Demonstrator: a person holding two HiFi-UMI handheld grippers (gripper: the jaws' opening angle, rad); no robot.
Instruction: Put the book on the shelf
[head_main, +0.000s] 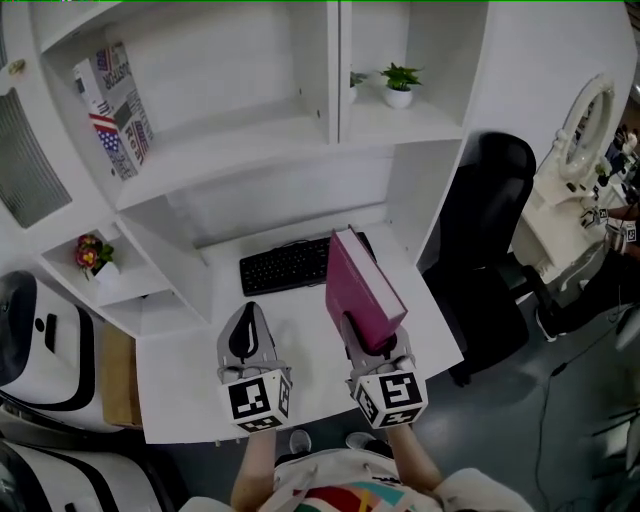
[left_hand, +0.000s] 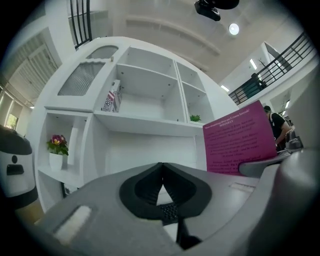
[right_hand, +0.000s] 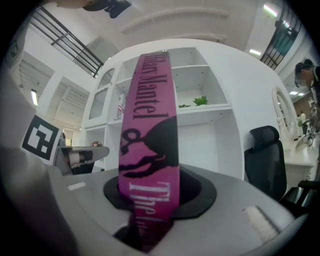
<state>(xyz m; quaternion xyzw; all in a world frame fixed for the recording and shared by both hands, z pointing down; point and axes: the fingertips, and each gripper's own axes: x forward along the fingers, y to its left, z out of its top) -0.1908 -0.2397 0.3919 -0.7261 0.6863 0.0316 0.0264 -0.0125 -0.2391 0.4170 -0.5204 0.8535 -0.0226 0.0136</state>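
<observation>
The right gripper (head_main: 368, 338) has its jaws clenched on the book (head_main: 362, 290), a thick magenta volume held upright over the right part of the white bench (head_main: 190, 370). In the right gripper view the book's spine (right_hand: 150, 140) runs straight up between the jaws, which grip it near its lower end, with white and black lettering facing the camera. The book stands clear of the bench top, its far end over the right end of the black keyboard (head_main: 285, 265), which lies at the far side of the bench.

The left gripper (head_main: 250, 312) is just left of the right one, over the near middle of the bench. Its jaws are closed tip to tip with nothing between them, as the left gripper view shows; there the book's back cover (left_hand: 239, 137) appears at the right.

Beyond the bench rises the white shelf (head_main: 240, 140). Its wide upper compartment holds a flag-patterned item (head_main: 115, 110), possibly a book, leaning at its left end. A small potted plant (head_main: 400, 85) sits in the narrower compartment to the right. A pot of flowers (head_main: 95, 255) stands on a low side ledge at the left. A black chair (head_main: 490, 220) stands right of the bench.
</observation>
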